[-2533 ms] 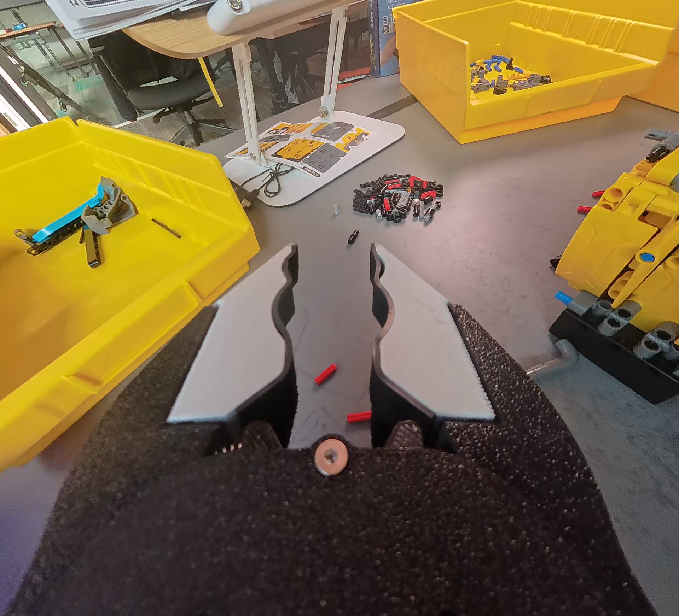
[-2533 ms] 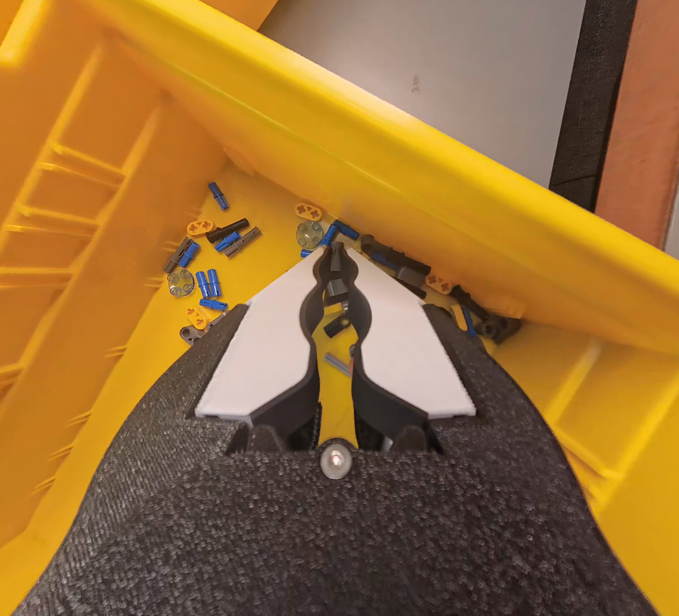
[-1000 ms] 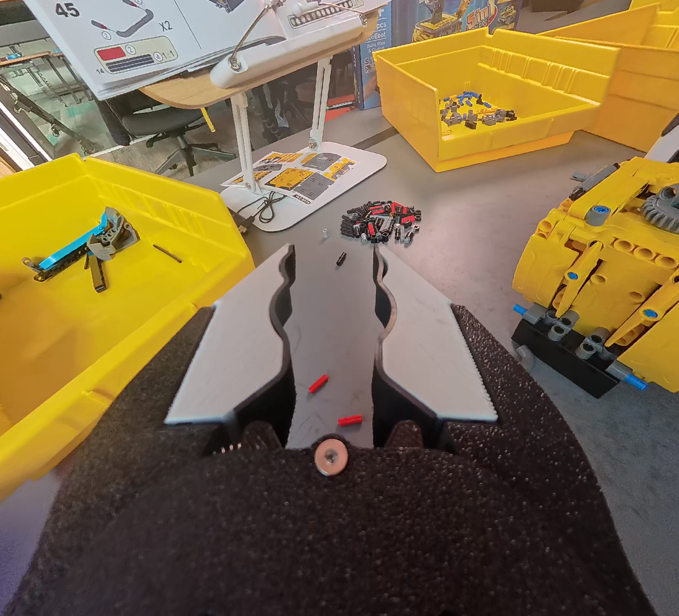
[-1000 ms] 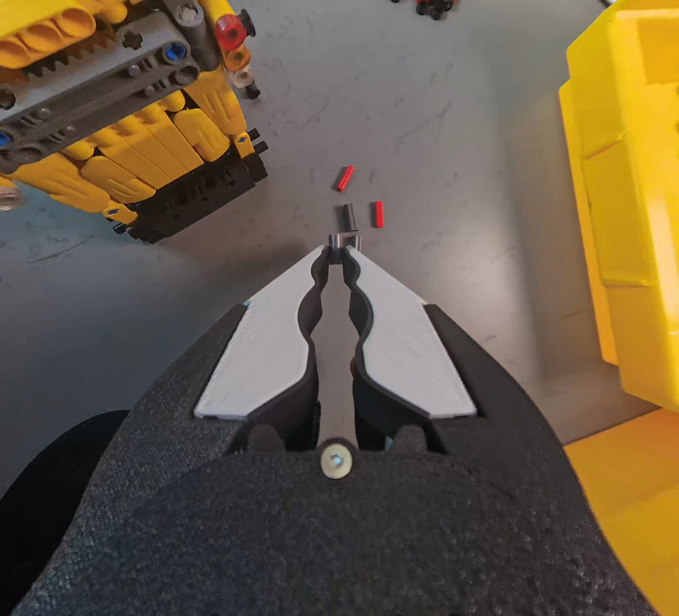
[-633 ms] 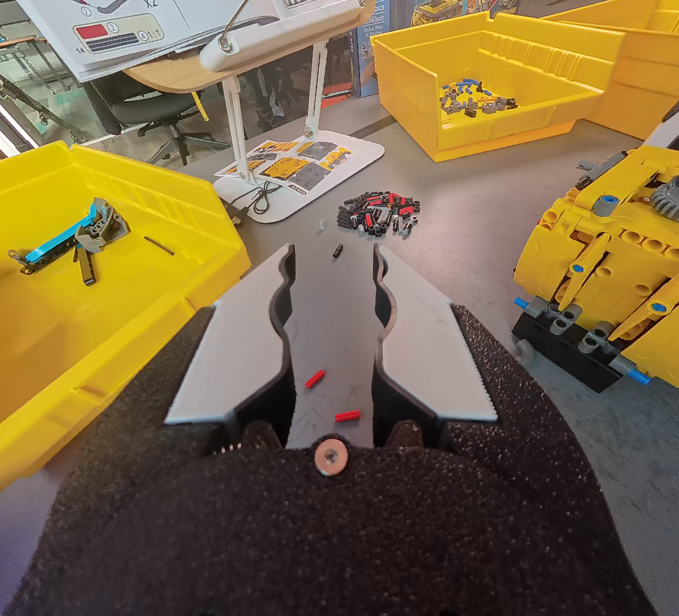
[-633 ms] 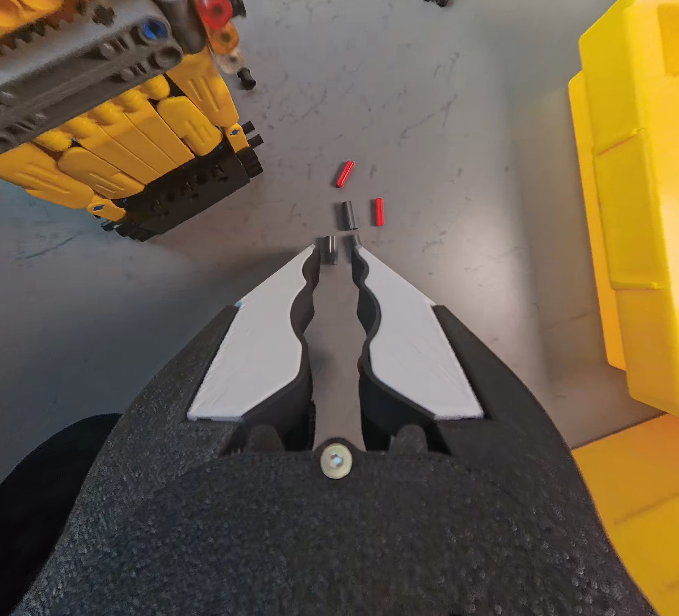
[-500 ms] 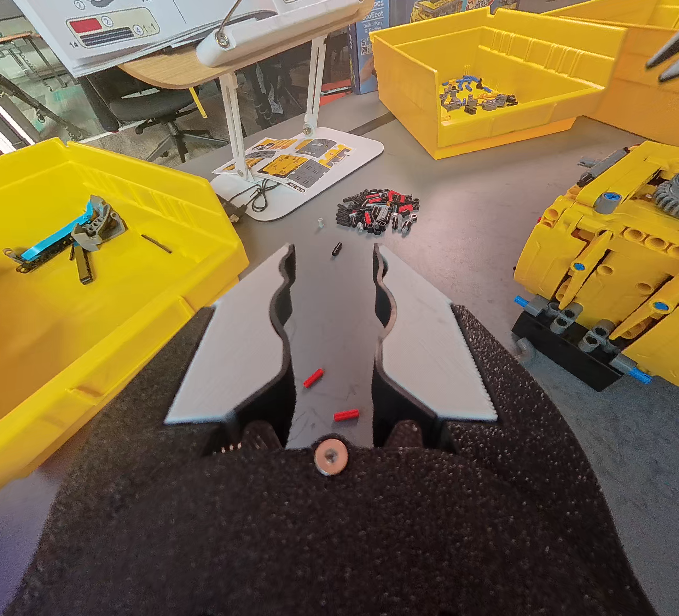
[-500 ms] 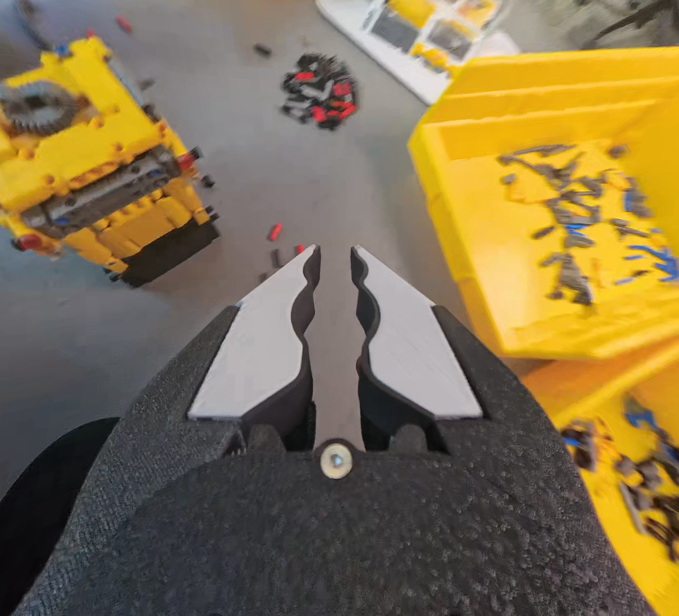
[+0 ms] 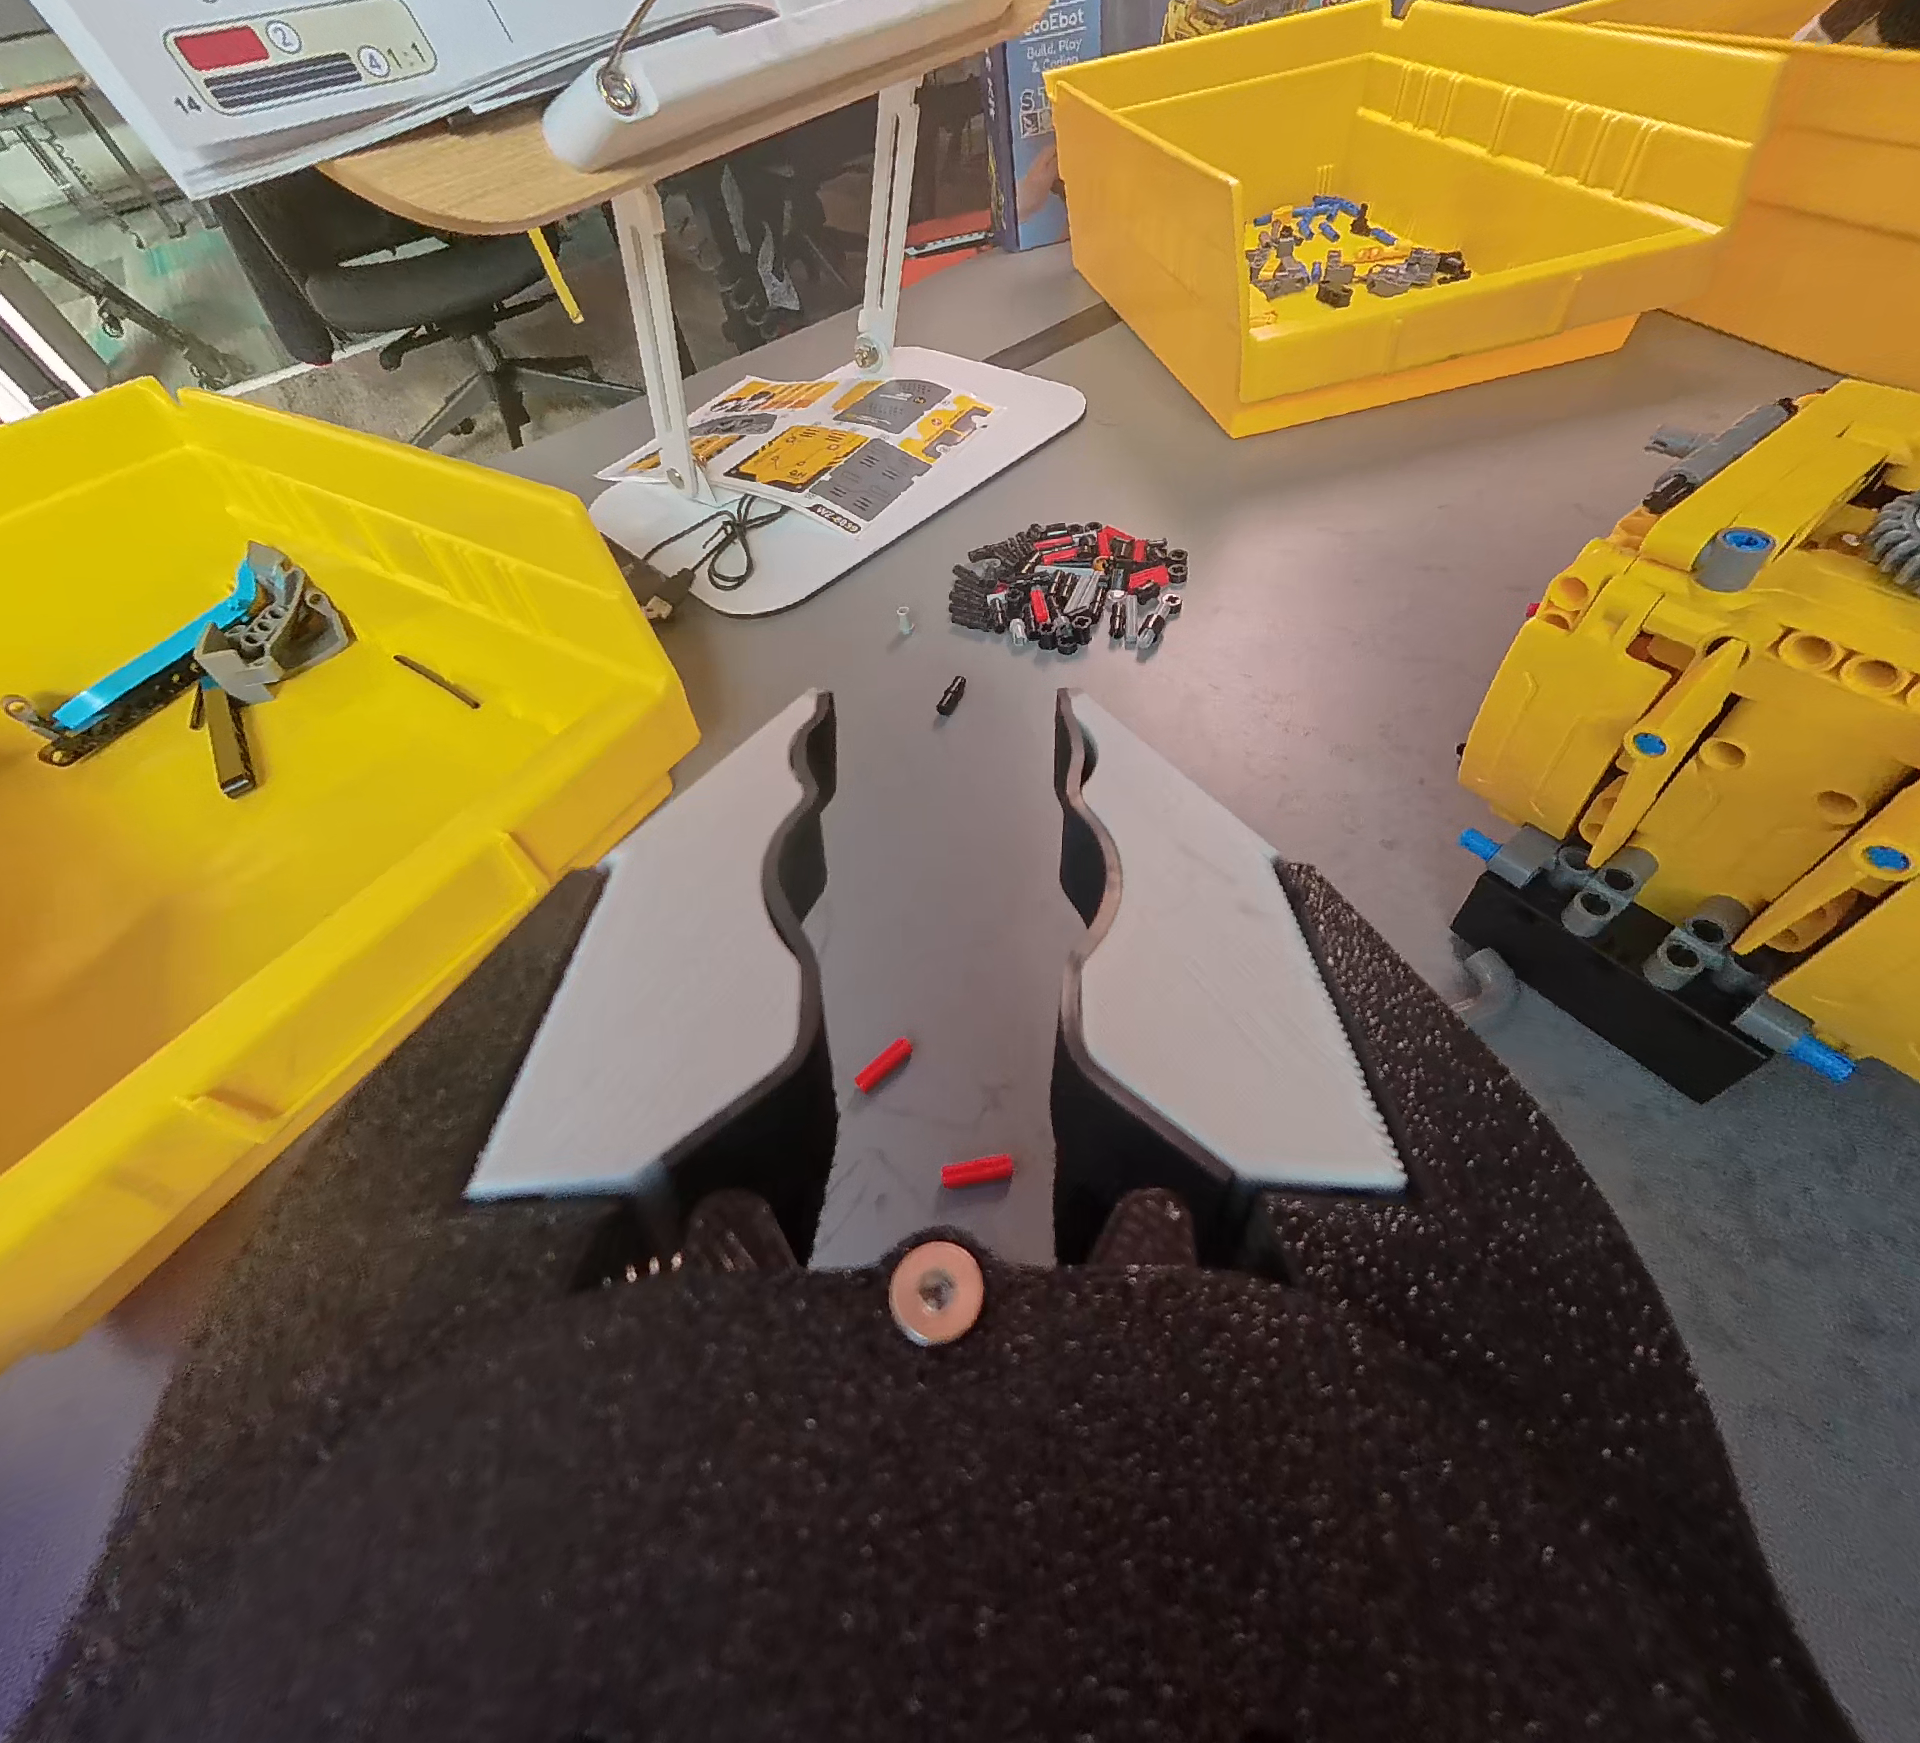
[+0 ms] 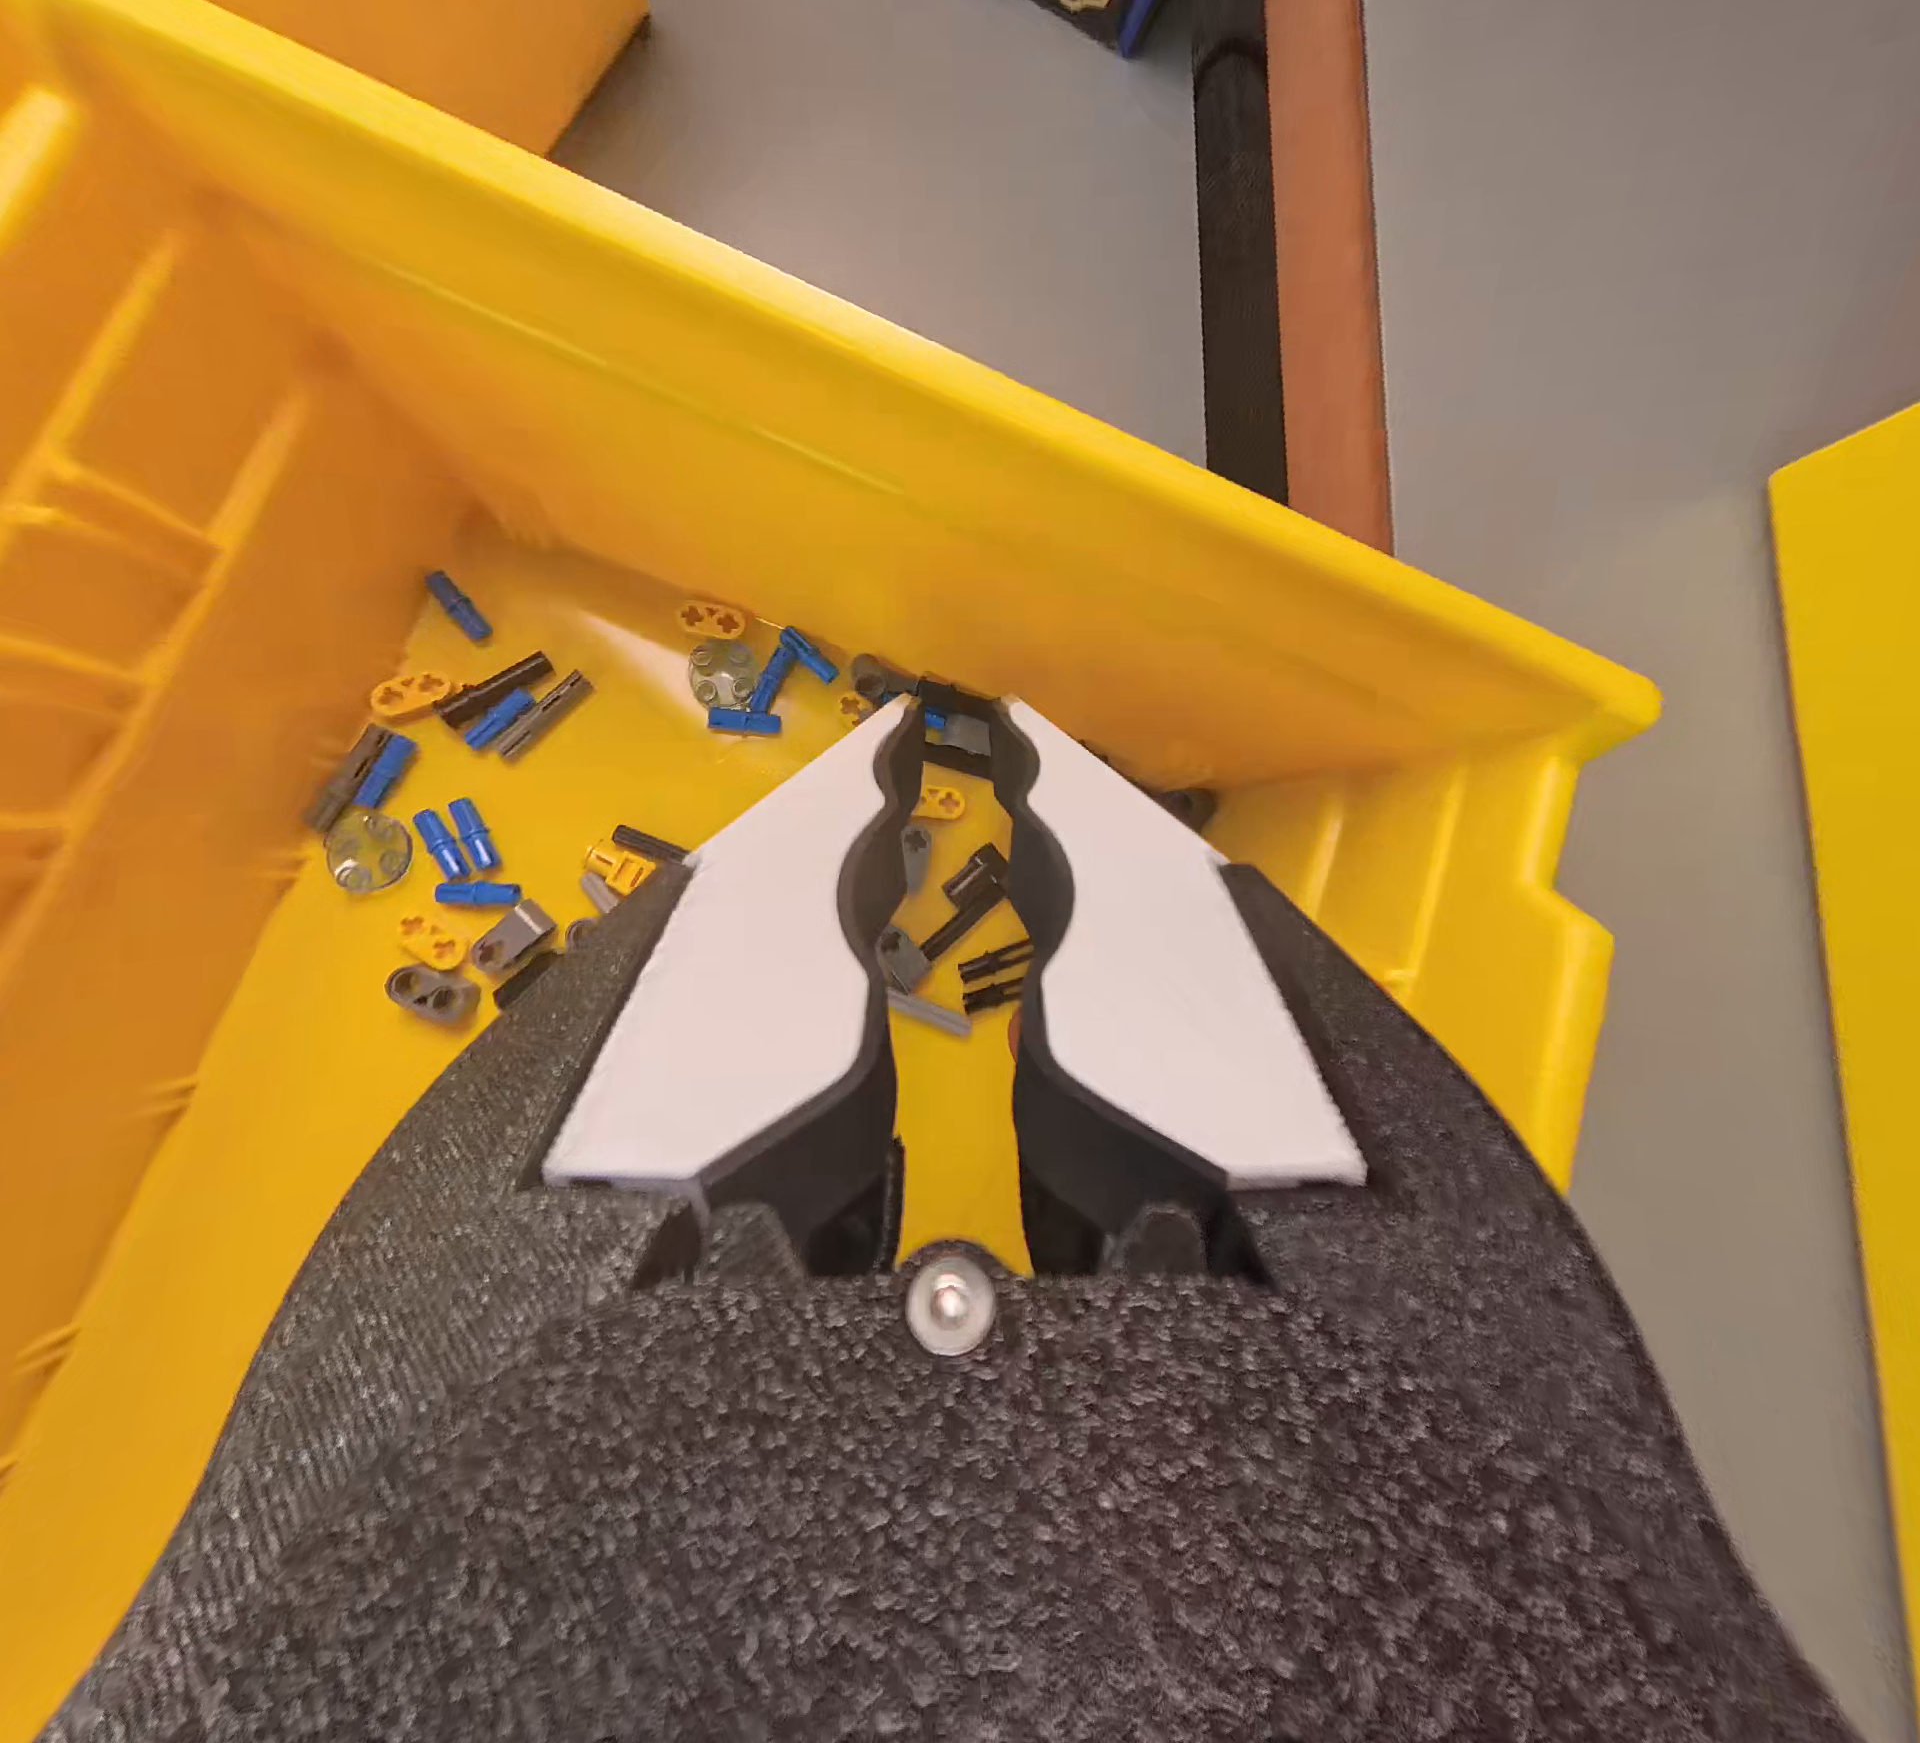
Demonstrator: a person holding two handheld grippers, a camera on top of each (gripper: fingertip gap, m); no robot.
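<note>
The left gripper [image 9: 943, 727] is held spread and empty above the grey worktop [image 9: 1299, 706], two red pins [image 9: 883, 1064] seen between its fingers; open room is left between the near yellow bin [image 9: 582, 654] and the yellow model [image 9: 1704, 758], which is cut off by the frame edge. The right gripper [image 10: 954, 719] is lowered into a yellow parts bin [image 10: 935, 446], narrowly parted at the far wall around a dark piece [image 10: 961, 737]; contact cannot be told.

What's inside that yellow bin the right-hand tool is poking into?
The yellow bin holds small loose building pieces: blue pins, yellow links, round grey discs and black and grey connectors. The right tool, slightly open, covers whatever lies beneath it.
</note>
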